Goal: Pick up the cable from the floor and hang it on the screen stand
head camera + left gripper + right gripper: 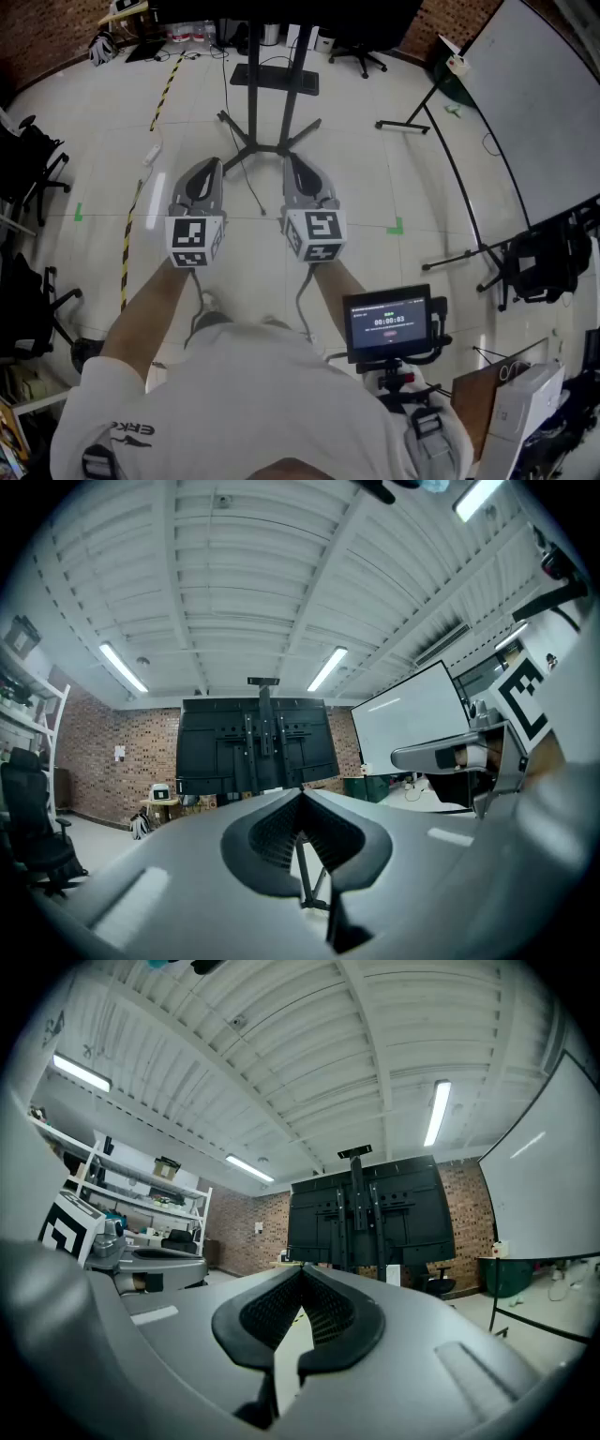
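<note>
Jaws shut tip to tip, empty, on left gripper (214, 162) and right gripper (289, 157), held side by side above floor (375, 187), aimed at stand (255, 84), with what looks like the cable (249, 184), thin and dark, lying between them by stand's feet.

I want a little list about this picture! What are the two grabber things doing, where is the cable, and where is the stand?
left gripper: jaws shut, nothing between them, held above the floor
right gripper: jaws shut, nothing between them, beside the left one
cable: thin dark line lying on the pale floor, ahead of and between the grippers, untouched
screen stand: upright straight ahead, its legs spread on the floor near the cable's far end
task so far: cable not yet picked up
</note>
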`<state>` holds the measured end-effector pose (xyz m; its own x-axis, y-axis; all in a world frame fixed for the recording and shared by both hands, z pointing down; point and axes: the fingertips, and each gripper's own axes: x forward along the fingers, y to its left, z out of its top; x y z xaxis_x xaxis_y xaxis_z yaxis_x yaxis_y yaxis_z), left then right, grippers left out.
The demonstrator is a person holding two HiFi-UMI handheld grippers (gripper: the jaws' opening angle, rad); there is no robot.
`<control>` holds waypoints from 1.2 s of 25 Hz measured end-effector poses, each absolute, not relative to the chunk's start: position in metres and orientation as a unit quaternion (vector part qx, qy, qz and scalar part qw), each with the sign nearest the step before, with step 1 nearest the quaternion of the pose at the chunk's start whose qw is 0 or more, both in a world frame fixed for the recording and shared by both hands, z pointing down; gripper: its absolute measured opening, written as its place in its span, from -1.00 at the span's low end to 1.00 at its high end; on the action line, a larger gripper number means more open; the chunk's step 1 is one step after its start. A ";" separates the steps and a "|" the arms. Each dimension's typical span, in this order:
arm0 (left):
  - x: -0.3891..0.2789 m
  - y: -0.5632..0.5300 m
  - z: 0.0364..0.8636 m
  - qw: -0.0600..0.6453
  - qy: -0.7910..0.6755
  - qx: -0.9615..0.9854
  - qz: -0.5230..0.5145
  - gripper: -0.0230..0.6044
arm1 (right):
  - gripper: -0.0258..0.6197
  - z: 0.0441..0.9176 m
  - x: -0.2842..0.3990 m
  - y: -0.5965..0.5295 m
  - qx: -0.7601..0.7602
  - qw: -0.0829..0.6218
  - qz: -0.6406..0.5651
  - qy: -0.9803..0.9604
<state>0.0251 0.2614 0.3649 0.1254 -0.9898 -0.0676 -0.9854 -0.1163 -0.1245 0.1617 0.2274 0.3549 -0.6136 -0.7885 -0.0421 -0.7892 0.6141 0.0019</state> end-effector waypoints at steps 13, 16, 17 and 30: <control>-0.103 0.173 0.380 0.062 0.657 -0.751 0.003 -0.92 | -0.88 0.372 0.035 0.144 -0.450 -0.011 0.021 0.893; -0.153 0.143 0.377 0.058 0.652 -0.756 0.006 -0.92 | -0.88 0.369 -0.012 0.119 -0.460 -0.016 0.020 0.887; -0.171 0.133 0.376 0.056 0.650 -0.758 0.007 -0.92 | -0.88 0.368 -0.029 0.112 -0.463 -0.017 0.020 0.886; -0.293 0.040 0.397 0.030 0.623 -0.782 -0.006 -0.92 | -0.87 0.380 -0.157 0.036 -0.494 -0.042 0.022 0.868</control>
<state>-0.2929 0.0403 0.3970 0.2236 -0.9743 -0.0280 -0.9735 -0.2219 -0.0545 -0.1574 0.0363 0.3799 -0.5087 -0.8594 0.0514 -0.8558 0.5113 0.0793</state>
